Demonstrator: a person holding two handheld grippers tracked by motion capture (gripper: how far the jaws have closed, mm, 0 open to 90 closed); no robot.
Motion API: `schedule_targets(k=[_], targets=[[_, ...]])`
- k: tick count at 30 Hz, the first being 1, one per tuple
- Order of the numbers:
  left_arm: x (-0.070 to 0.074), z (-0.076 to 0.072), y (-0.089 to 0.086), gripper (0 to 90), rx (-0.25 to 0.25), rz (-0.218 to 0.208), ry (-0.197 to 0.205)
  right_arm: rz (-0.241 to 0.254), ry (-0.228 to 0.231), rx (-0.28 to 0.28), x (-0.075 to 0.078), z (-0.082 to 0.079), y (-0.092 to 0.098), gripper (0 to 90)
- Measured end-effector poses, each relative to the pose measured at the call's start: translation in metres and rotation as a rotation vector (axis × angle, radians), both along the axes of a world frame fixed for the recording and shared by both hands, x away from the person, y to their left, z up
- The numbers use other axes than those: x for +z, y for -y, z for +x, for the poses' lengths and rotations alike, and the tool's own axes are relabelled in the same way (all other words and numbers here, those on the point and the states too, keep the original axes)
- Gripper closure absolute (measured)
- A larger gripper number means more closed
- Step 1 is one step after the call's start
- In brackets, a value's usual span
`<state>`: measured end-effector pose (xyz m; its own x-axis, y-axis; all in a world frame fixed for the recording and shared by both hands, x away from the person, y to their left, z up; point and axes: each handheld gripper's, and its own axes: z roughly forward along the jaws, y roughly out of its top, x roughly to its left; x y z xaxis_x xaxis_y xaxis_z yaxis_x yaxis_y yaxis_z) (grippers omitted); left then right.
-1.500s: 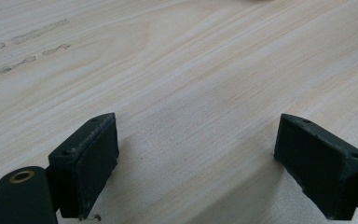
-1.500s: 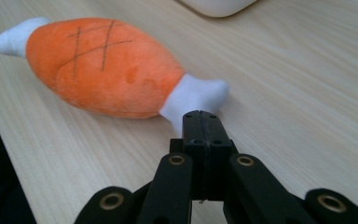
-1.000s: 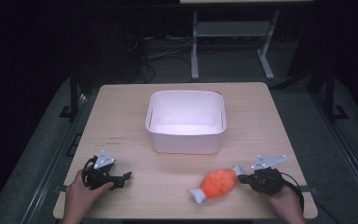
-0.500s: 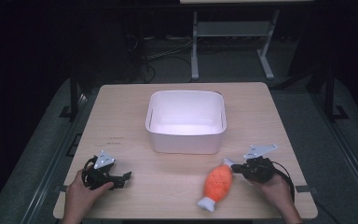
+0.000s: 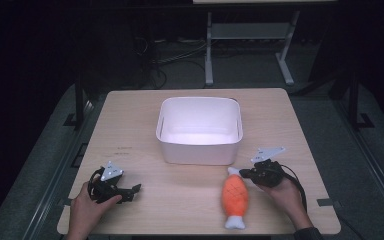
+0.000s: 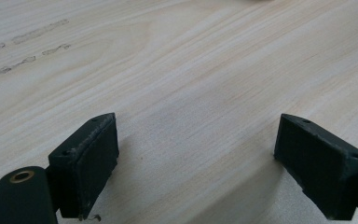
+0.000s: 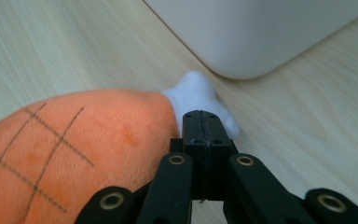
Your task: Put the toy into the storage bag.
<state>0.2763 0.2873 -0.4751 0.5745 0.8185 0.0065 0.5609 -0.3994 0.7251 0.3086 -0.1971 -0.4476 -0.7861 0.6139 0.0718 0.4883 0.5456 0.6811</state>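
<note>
The orange plush fish lies on the near right part of the wooden table, just in front of the white tub, its long axis running near to far with only a slight lean; one white end points toward the tub and the other toward the near table edge. The right gripper comes in from the right at the far white end, so the fish stretches away from its tips toward the near edge, roughly square to the way the gripper points; in the right gripper view the jaws stand pressed flat together, and the white fin sits just beyond and beside their tips; I cannot tell whether a pinch of fabric is caught between them, though nothing shows in the seam. The right hand is much the nearer of the two; the left gripper rests well apart at the near left, its jaws wide over bare wood with nothing between them. Any move toward the tub looks short, since the tub wall stands just beyond the fin.

The fish is soft and rounded, bright orange with thin dark crossed lines for scales, and capped in white at both ends; it should squash easily under the pads.
</note>
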Motion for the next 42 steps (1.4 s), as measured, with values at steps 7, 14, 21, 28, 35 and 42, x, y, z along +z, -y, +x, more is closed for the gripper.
schedule_targets(k=[7,14,21,28,35,42], targets=[[0.0,0.0,0.0,12.8,0.0,0.0,0.001,0.005,0.005,0.018,0.001,0.009,-0.013,89.8],[0.0,0.0,0.0,12.8,0.0,0.0,0.001,0.008,0.012,0.045,0.001,0.014,-0.03,89.8],[0.0,0.0,0.0,12.8,0.0,0.0,0.001,0.008,0.01,0.057,0.002,0.013,-0.038,89.7],[0.0,0.0,0.0,12.8,0.0,0.0,0.0,0.046,0.024,0.041,0.021,-0.009,-0.022,89.7],[0.0,0.0,0.0,12.8,0.0,-0.001,0.001,0.087,0.016,0.049,0.03,-0.042,-0.011,89.7],[0.0,0.0,0.0,12.8,0.0,0.0,0.001,0.105,0.007,0.072,0.027,-0.072,-0.012,89.7]])
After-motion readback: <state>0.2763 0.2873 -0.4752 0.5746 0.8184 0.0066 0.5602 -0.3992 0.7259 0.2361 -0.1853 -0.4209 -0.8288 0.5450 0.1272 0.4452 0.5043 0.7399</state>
